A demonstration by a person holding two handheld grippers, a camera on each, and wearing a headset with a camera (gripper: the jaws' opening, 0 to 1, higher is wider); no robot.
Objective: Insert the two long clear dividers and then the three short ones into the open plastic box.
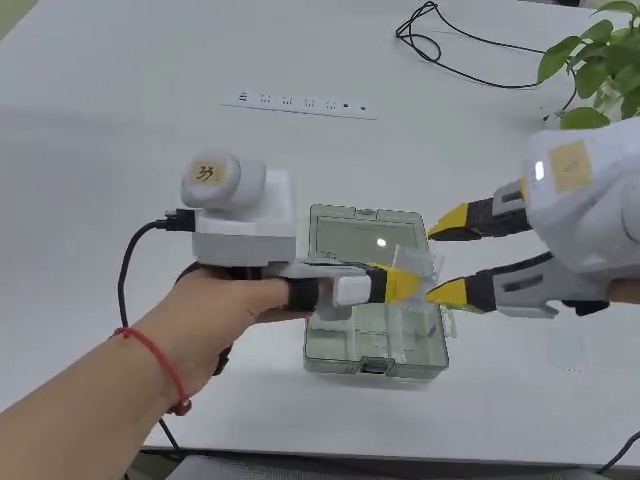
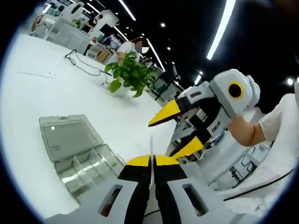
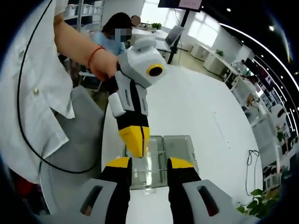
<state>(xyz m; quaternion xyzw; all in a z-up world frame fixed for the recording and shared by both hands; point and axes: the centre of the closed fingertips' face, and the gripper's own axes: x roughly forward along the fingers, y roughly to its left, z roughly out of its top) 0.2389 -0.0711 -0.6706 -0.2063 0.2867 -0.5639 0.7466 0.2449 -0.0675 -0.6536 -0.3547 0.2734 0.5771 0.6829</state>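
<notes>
One open plastic box (image 1: 325, 350) lies on the white table (image 1: 150, 150) in the middle of the head view, its lid (image 1: 365, 235) folded back flat on the far side. In the left gripper view the base of the box (image 2: 88, 175) appears partitioned, though the number of partitions cannot be told. One clear divider (image 2: 151, 144) is seen edge-on, pinched between the two closed yellow-tipped jaws of the left gripper (image 2: 152, 161). In the head view the left gripper (image 1: 405, 285) holds this divider (image 1: 418, 268) above the right part of the box. The right gripper (image 1: 437, 259) faces it from the right, its two jaws parted and holding nothing, one tip either side of the divider's end. In the right gripper view the parted jaws of the right gripper (image 3: 149, 162) frame the box (image 3: 182, 149) and the left gripper (image 3: 135, 140). Farther out are one power strip (image 1: 300, 103), one black cable (image 1: 450, 45) and one potted plant (image 1: 600, 60).
</notes>
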